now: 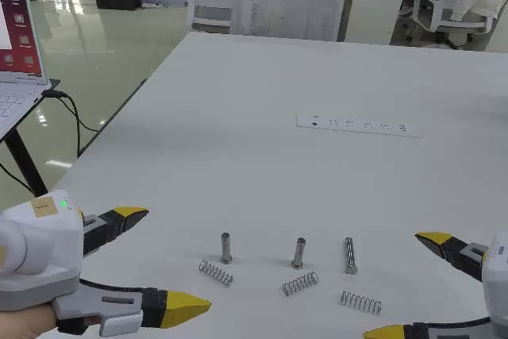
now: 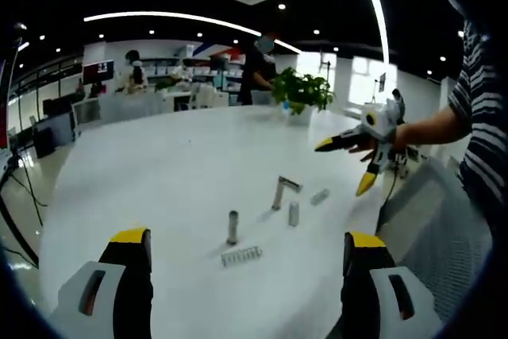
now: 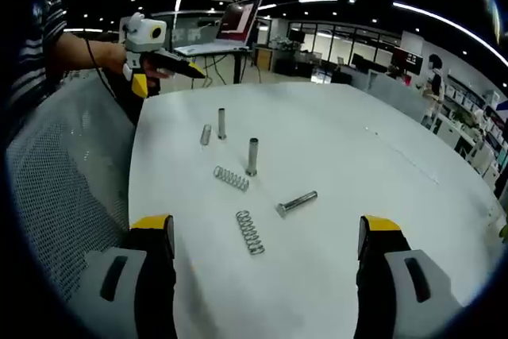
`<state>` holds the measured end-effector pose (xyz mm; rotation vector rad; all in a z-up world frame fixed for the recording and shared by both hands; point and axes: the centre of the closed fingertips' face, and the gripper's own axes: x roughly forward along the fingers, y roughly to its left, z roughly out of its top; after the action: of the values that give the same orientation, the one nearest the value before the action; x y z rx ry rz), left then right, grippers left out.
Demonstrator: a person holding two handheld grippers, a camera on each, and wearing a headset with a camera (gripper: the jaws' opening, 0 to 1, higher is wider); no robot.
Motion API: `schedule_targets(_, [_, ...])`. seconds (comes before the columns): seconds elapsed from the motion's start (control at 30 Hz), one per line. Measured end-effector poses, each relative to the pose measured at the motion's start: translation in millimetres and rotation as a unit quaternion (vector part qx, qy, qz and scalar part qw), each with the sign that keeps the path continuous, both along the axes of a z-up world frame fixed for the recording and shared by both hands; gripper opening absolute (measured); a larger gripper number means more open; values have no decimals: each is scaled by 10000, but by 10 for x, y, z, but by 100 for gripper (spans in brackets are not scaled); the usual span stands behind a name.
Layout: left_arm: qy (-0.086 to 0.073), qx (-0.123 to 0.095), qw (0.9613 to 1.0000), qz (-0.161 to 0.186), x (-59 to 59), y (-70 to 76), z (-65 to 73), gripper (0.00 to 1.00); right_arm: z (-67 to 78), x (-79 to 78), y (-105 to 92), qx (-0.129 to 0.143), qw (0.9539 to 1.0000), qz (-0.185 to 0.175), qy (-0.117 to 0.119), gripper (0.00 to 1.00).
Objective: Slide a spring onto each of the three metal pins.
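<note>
**Three pins and three springs near the front edge of the desk (image 1: 278,172); no spring has been fitted.**

Hazards: the left pin (image 1: 226,248) and middle pin (image 1: 298,252) stand upright on small feet. They could be toppled if a spring is pushed on off-axis or if a jaw brushes them. The right pin (image 1: 348,256) lies on its side and may roll when touched. The springs are judged light enough to be flicked across the smooth desk if pinched too hard.

Appearance: the pins are short, bright metal cylinders. The left spring (image 1: 215,272), middle spring (image 1: 300,283) and right spring (image 1: 360,302) are open-coiled, and each lies loose just in front of its pin.

The left gripper (image 1: 167,258) and right gripper (image 1: 403,284) are held over the front edge, jaws spread wide, with nothing gripped.
</note>
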<state>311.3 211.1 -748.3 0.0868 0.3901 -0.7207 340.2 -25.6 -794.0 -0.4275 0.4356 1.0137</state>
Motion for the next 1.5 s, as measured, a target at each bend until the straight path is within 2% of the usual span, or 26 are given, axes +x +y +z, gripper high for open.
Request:
schedule_targets(0.27, [28, -9, 10000, -17, -7, -33, -15, 98, -6, -13, -19, 2, 10000, -31, 19, 96])
schedule_targets(0.7, [65, 30, 10000, 1, 3, -8, -40, 98, -25, 14, -9, 32, 10000, -22, 52, 96])
schedule_targets(0.9, [87, 7, 10000, -11, 20, -16, -48, 98, -43, 5, 32, 95, 9999, 47, 105, 99])
schedule_targets(1.5, [136, 13, 9999, -70, 34, 16, -85, 98, -96, 16, 39, -25, 9998, 92, 159, 99])
